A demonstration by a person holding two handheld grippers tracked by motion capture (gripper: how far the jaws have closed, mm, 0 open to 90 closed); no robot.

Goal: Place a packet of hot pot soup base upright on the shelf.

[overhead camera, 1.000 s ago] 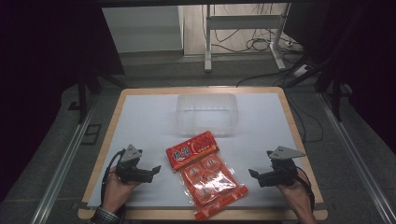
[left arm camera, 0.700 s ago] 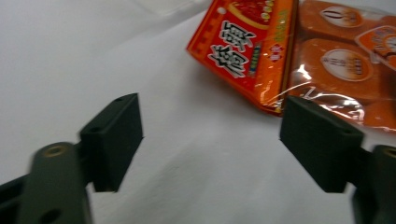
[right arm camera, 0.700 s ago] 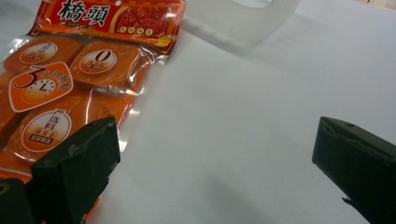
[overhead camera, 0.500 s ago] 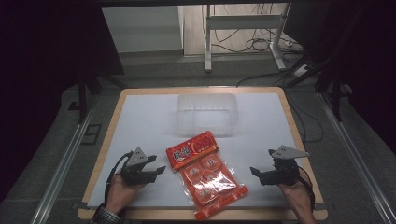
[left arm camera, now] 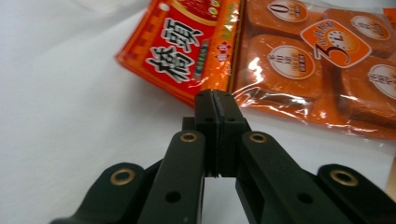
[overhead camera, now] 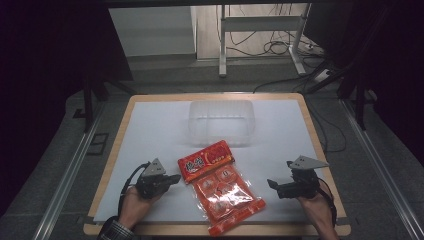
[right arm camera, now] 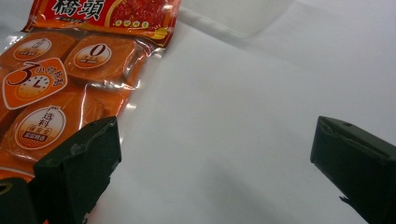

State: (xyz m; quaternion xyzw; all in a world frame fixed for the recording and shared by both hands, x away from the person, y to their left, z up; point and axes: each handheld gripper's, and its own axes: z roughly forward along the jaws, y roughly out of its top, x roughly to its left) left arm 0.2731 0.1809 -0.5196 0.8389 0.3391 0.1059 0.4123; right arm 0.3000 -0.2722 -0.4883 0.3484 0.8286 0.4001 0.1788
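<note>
On white worktop (overhead camera: 150,130), red-orange plastic snack packet (overhead camera: 220,185) lies flat between grippers, near front edge. Left hand-held gripper (overhead camera: 172,178) jaws pressed together, empty, beside packet. Right hand-held gripper (overhead camera: 272,184) jaws wide apart, empty.

Left gripper (overhead camera: 175,178) now sits farther right than before, its closed tips just beside the snack packet's (overhead camera: 220,190) left edge, short of touching.

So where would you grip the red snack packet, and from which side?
Probably by the flat red header of the snack packet, coming in from its left edge, where the left gripper sits. The header lies thin and flat; the rest bulges with blocks, harder to pinch.
</note>
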